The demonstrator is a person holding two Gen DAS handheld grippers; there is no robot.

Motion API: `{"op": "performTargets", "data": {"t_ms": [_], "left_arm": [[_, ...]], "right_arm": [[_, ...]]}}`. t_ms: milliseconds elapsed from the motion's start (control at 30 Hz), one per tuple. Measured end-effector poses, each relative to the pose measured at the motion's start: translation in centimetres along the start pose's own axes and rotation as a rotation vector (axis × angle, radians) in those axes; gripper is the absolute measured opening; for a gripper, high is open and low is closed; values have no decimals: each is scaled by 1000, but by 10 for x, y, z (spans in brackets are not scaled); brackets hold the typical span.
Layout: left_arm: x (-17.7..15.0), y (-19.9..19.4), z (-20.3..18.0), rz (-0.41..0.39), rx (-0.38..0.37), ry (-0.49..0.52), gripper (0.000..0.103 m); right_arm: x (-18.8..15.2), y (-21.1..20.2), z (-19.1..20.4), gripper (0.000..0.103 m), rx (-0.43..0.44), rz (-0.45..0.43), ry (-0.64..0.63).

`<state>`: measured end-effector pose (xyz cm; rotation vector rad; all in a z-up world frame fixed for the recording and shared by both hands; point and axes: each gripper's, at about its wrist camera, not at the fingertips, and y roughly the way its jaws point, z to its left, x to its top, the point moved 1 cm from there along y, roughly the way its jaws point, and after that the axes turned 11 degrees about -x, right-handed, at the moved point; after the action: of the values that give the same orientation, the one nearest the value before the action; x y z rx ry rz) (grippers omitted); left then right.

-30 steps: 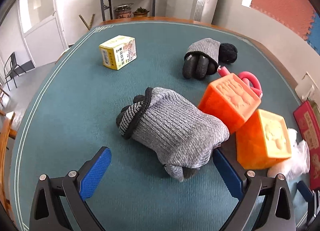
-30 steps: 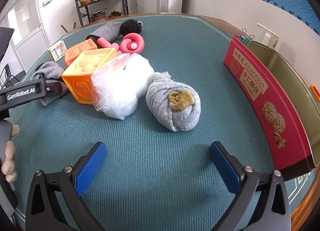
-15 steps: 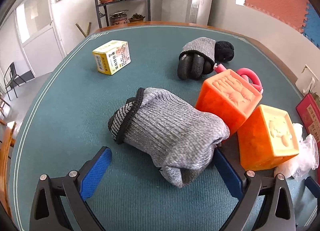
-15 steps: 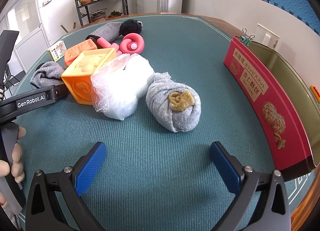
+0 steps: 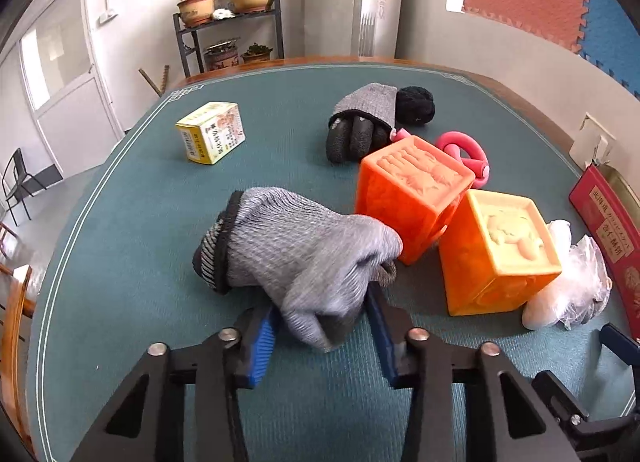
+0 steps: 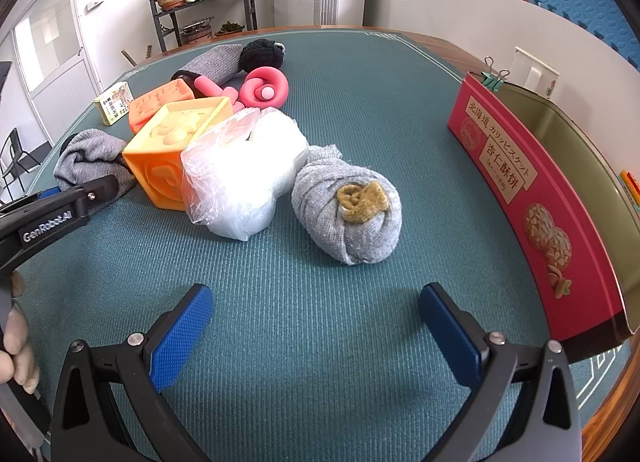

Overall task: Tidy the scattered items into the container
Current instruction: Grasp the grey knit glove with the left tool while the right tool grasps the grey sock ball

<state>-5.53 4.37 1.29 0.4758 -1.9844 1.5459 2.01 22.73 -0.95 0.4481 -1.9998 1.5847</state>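
Note:
A grey knit glove lies on the green table, and my left gripper is closing its jaws on the glove's finger end, both blue pads pressing into the fabric. In the right wrist view the same glove shows at the left behind the left gripper's black arm. My right gripper stands open over bare table, nothing between its fingers; a rolled grey sock lies just ahead of it. The red biscuit tin, open on top, stands to the right.
Beside the glove are an orange block, a yellow-orange block and a white plastic bag. Farther back lie a pink ring toy, a second glove, a black ball and a yellow box.
The left gripper's jaws have gone from wide open to squeezed on the grey glove's end, bunching it. The right gripper has not moved.

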Motion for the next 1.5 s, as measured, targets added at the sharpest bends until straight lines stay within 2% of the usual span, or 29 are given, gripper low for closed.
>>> {"op": "performTargets", "data": {"t_ms": [267,400,500,700,867,900,1000,1100,1200,1500], "left_arm": [[-15,-18,5,-11,-14,-25,37],[-18,-24,7,-22,-24,-32,37],[-19,-26,7,-22,-31,-33,37],[-21,-28,-1,-20,-53,-14,37],[-22,-30,-4,-26,-56,-4,37],[-22,-30,-4,-26,-56,-4,37],[-23,-30,-4,-25,-56,-2,37],[-23,-30,-4,-24,-58,-2,37],[-23,-29,-4,-23,-58,0,37],[-24,-29,-6,-25,-51,9,37]], "right_arm": [[-1,-1,-1,103,17,-5,0],[-4,-8,-18,103,115,-20,53],[-7,-16,-36,103,147,-33,99],[7,-21,-53,103,80,-89,88],[30,-6,-38,100,53,-110,3],[34,-1,-34,97,51,-106,-12],[36,15,-26,77,53,-66,-38],[35,24,-19,69,63,-40,-51],[34,23,-17,50,67,-51,-52],[30,12,-33,45,70,-77,31]]}}
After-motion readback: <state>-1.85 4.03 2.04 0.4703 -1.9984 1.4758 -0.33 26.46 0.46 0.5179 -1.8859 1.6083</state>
